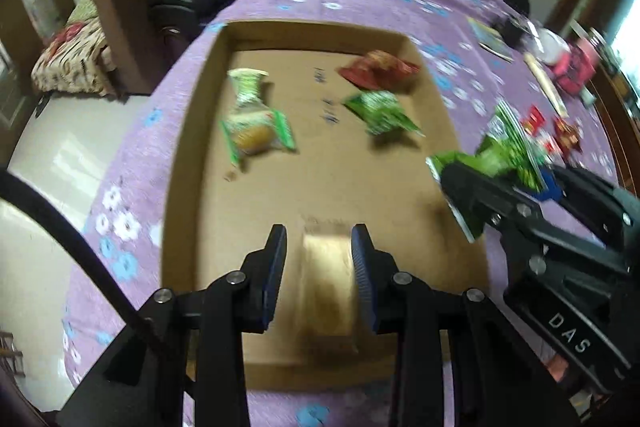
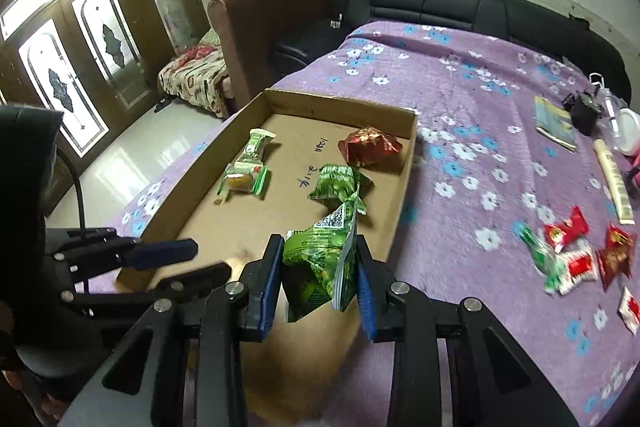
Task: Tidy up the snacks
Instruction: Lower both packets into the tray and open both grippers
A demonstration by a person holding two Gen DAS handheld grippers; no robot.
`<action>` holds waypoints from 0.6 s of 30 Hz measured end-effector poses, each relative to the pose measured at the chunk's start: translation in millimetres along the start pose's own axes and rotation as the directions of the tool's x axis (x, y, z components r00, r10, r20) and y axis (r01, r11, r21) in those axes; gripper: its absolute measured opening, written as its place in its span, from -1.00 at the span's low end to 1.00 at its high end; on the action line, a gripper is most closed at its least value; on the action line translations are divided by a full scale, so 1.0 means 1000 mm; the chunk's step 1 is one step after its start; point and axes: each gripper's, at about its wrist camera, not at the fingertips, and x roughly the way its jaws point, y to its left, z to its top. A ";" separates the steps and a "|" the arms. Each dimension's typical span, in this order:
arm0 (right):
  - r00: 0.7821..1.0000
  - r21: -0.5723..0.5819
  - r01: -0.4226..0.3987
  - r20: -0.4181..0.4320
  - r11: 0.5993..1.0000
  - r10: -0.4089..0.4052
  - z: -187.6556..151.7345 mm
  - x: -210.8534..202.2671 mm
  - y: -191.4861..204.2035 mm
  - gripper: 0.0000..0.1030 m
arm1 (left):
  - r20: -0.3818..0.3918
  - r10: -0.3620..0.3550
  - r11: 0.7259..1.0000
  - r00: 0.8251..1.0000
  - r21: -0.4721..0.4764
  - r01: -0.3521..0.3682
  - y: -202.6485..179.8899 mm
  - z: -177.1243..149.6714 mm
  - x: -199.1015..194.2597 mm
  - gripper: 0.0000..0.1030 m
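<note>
A shallow cardboard box (image 1: 182, 163) (image 2: 402, 199) lies on the purple bedspread. In it are two pale green wrapped cakes (image 1: 256, 131) (image 2: 244, 175), a red packet (image 1: 378, 67) (image 2: 368, 147) and a green packet (image 1: 380, 111) (image 2: 338, 183). My right gripper (image 2: 319, 243) (image 1: 504, 175) is shut on another green snack packet (image 2: 320, 263) (image 1: 496, 155), held above the box's near right corner. My left gripper (image 1: 320, 239) (image 2: 210, 259) hovers over the box's near end, open, with nothing between its pads; only a strip of brown tape on the box shows through the gap.
Several loose red and green snacks (image 2: 580, 255) (image 1: 552, 135) lie on the bedspread right of the box. Farther back are a booklet (image 2: 556, 123), a black object (image 2: 582, 111) and a bottle (image 2: 614, 115). A black headboard (image 2: 460, 3) and a brown sofa (image 2: 272, 23) stand beyond.
</note>
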 end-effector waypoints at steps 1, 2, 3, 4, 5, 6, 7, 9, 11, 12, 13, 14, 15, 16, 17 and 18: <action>1.000 0.001 -0.005 -0.009 1.000 0.005 0.001 0.003 0.000 -0.37 | 0.000 0.007 1.000 1.000 -0.008 -0.007 0.004 0.004 0.003 -0.31; 1.000 0.000 -0.003 -0.020 1.000 0.003 0.003 0.008 0.001 -0.37 | -0.002 0.013 1.000 1.000 -0.011 -0.013 0.006 0.006 0.005 -0.31; 1.000 -0.006 0.002 -0.025 1.000 -0.002 0.004 0.012 0.002 -0.37 | -0.006 0.021 1.000 1.000 -0.017 -0.021 0.008 0.009 0.008 -0.31; 0.999 -0.020 0.005 -0.039 1.000 -0.005 0.005 0.017 0.004 -0.37 | -0.013 0.026 0.999 1.000 -0.022 -0.026 0.010 0.012 0.013 -0.31; 0.999 -0.025 0.012 -0.045 1.000 -0.013 0.005 0.019 0.005 -0.37 | -0.020 0.031 0.999 0.999 -0.024 -0.031 0.011 0.013 0.016 -0.31; 0.999 -0.027 0.011 -0.046 1.000 -0.012 0.005 0.021 0.005 -0.37 | -0.025 0.034 0.999 0.999 -0.026 -0.035 0.012 0.014 0.019 -0.31; 0.999 -0.028 0.009 -0.054 1.000 -0.010 0.005 0.024 0.005 -0.37 | -0.029 0.038 0.999 0.999 -0.023 -0.039 0.012 0.015 0.022 -0.31; 0.998 -0.034 0.013 -0.063 0.999 -0.015 0.005 0.027 0.005 -0.37 | -0.042 0.047 0.999 0.998 -0.022 -0.048 0.012 0.016 0.028 -0.31; 0.997 -0.038 0.022 -0.074 0.999 -0.025 0.006 0.031 0.004 -0.37 | -0.057 0.051 0.998 0.997 -0.026 -0.052 0.013 0.017 0.034 -0.31; 0.997 -0.035 0.025 -0.078 0.999 -0.028 0.007 0.033 0.002 -0.37 | -0.064 0.053 0.998 0.997 -0.027 -0.055 0.014 0.018 0.036 -0.31; 0.996 -0.030 0.022 -0.087 0.999 -0.024 0.008 0.035 0.001 -0.37 | -0.076 0.053 0.998 0.996 -0.031 -0.055 0.015 0.018 0.039 -0.31; 0.995 -0.023 0.021 -0.094 1.000 -0.023 0.009 0.037 -0.001 -0.35 | -0.080 0.053 0.998 0.995 -0.035 -0.056 0.015 0.018 0.040 -0.31; 0.995 -0.018 0.025 -0.093 1.000 -0.027 0.009 0.038 -0.002 -0.34 | -0.083 0.059 0.997 0.995 -0.035 -0.062 0.016 0.018 0.040 -0.31; 0.995 -0.016 0.027 -0.094 0.999 -0.029 0.010 0.039 -0.002 -0.34 | -0.082 0.065 0.997 0.994 -0.034 -0.068 0.016 0.019 0.040 -0.31; 0.995 -0.015 0.028 -0.100 0.999 -0.030 0.010 0.041 -0.002 -0.34 | -0.079 0.070 0.997 0.994 -0.029 -0.072 0.016 0.019 0.040 -0.31; 0.995 -0.016 0.032 -0.099 0.999 -0.034 0.010 0.041 -0.002 -0.34 | -0.078 0.073 0.997 0.994 -0.026 -0.076 0.016 0.019 0.040 -0.31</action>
